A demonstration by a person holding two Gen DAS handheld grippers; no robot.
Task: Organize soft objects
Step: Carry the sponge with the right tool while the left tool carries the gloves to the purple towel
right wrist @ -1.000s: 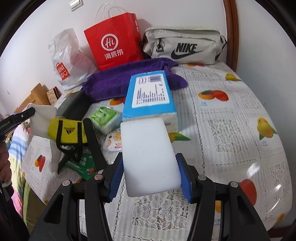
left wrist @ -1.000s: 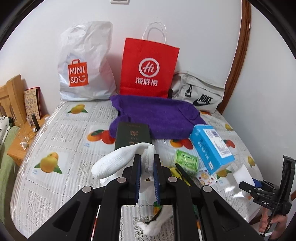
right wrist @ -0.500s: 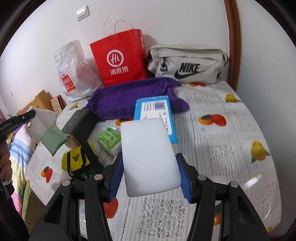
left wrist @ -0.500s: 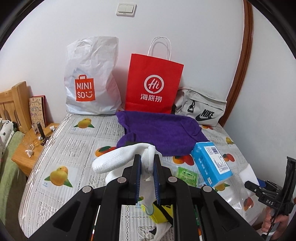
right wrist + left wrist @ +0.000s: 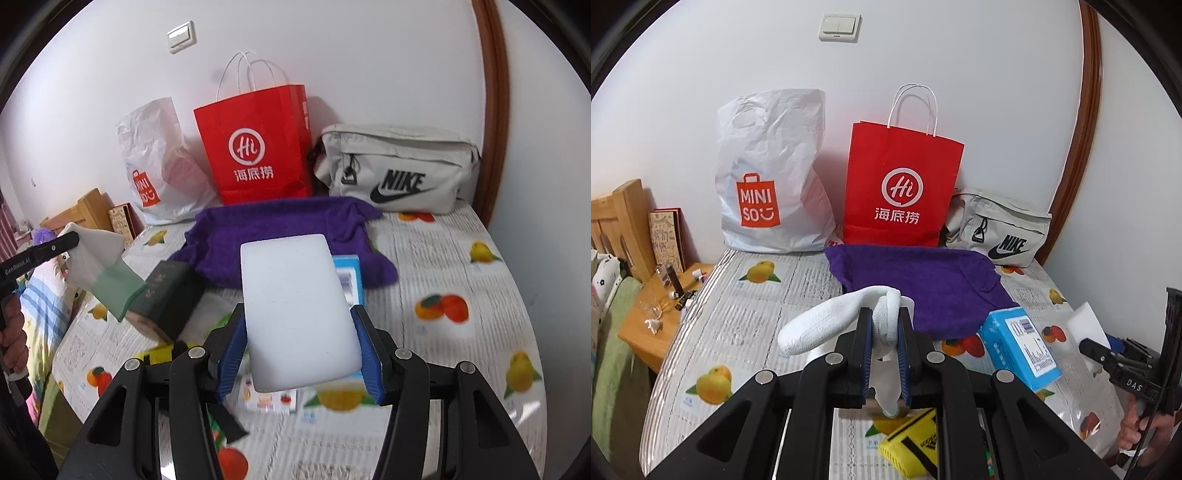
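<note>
My left gripper (image 5: 885, 317) is shut on a white sock (image 5: 827, 321), which droops to the left above the table. The right wrist view shows that sock (image 5: 99, 266) with a green cuff, hanging from the left gripper (image 5: 55, 245) at the far left. My right gripper (image 5: 298, 321) is shut on a white sponge block (image 5: 295, 314), lifted clear of the table. In the left wrist view the sponge (image 5: 1086, 325) and right gripper (image 5: 1108, 354) show at the right edge. A purple towel (image 5: 923, 284) lies flat beyond both.
On the fruit-print tablecloth (image 5: 738, 332) lie a blue tissue pack (image 5: 1019, 347), a yellow wristband (image 5: 912, 443) and a dark green box (image 5: 170, 295). Against the wall stand a white Miniso bag (image 5: 768, 184), a red paper bag (image 5: 901, 192) and a Nike bag (image 5: 997, 232). A wooden nightstand (image 5: 646, 325) stands left.
Both grippers have risen, the left with the sock and the right with the sponge. The things on the table now sit lower and farther off in both views.
</note>
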